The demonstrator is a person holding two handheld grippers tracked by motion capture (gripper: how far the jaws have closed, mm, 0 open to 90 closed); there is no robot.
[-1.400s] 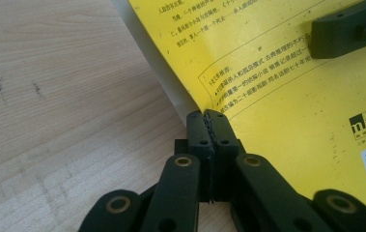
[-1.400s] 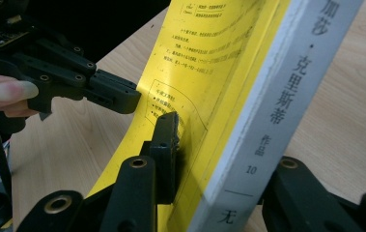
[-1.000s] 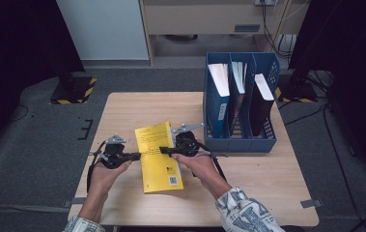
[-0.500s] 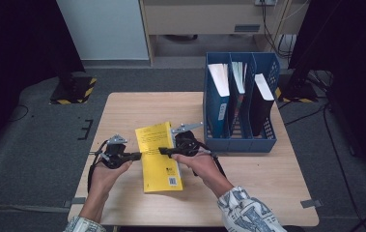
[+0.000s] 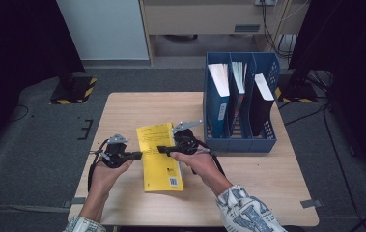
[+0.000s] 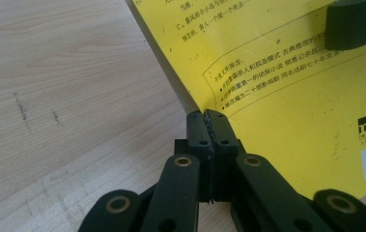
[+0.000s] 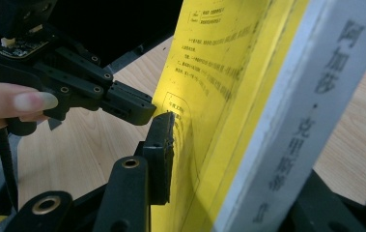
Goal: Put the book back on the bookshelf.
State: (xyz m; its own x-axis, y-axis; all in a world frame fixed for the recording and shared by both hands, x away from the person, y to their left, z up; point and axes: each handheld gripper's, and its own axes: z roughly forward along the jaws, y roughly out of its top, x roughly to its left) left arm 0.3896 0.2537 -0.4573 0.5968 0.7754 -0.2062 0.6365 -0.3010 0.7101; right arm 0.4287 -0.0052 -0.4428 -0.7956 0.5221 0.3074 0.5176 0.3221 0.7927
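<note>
While the yellow book (image 5: 160, 157) lies flat near the front middle of the table (image 5: 267, 188), back cover up, I have a tool at each long edge of it. My left tool (image 5: 139, 155) has its jaws pressed tight together, with nothing between them, and their tips butt against the book's left edge (image 6: 190, 104). My right tool (image 5: 163, 150) straddles the spine side: the book sits between its jaws, which have just been spreading a little, and in the right gripper view the near pad (image 7: 163, 145) stands just off the cover rather than pressing on it. So the book is bracketed, not yet gripped.

I judge that the aim is to stand it up and file it in the blue rack (image 5: 241, 140), which is to the right and already holds books in its slots. To do this well, I should close the right tool firmly across the spine before lifting, keeping the left tool as a stop so the book cannot slide away. Then I tilt it up slowly; a loose pinch could let the pages fan open.
</note>
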